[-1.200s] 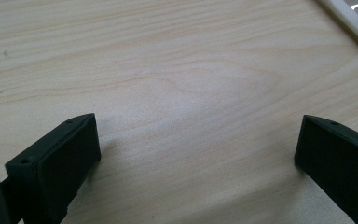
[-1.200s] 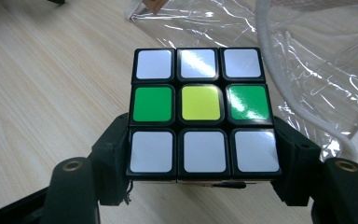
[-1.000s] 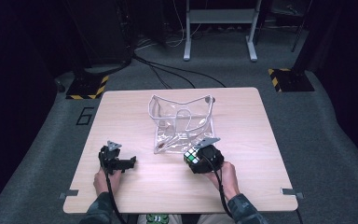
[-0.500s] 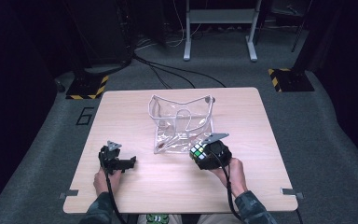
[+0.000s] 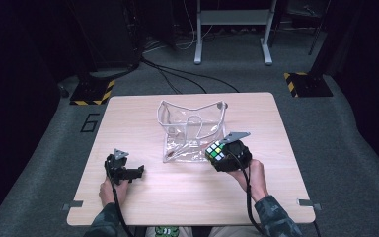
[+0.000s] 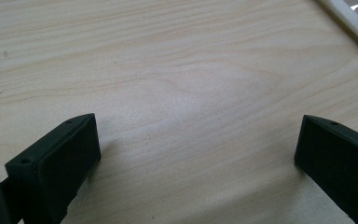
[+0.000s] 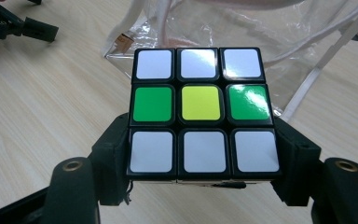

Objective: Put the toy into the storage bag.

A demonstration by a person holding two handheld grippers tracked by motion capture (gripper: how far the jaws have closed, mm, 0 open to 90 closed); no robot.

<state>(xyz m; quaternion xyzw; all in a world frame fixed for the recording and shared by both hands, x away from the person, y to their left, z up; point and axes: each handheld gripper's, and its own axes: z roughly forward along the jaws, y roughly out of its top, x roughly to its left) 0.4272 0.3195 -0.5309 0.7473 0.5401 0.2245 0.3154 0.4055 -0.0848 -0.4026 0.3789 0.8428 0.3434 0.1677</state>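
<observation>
The black-framed twisty puzzle cube with white, green and yellow stickers (image 7: pixel 204 114) is clamped in the right hand-held gripper (image 5: pixel 223 154) just off the light wooden worktop (image 5: pixel 128 113), beside the clear plastic pouch (image 5: pixel 190 129), so it probably gets carried over the pouch's opening next, while the left hand-held gripper (image 5: pixel 134 172) is parked wide open.

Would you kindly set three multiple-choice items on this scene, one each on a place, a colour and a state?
1. Where does the clear plastic bag lie?
A. mid-table
B. on the floor
C. in the left claw

2. What colour is the centre sticker on the puzzle cube face turned to the right gripper view?
A. red
B. yellow
C. blue

3. How is the left claw?
A. shut on the bag
B. shut on the cube
C. open with nothing between its jaws

Answers: 1 A, the bag rests on the wooden table; 2 B, yellow between two greens; 3 C, bare wood shows between its jaws.
</observation>
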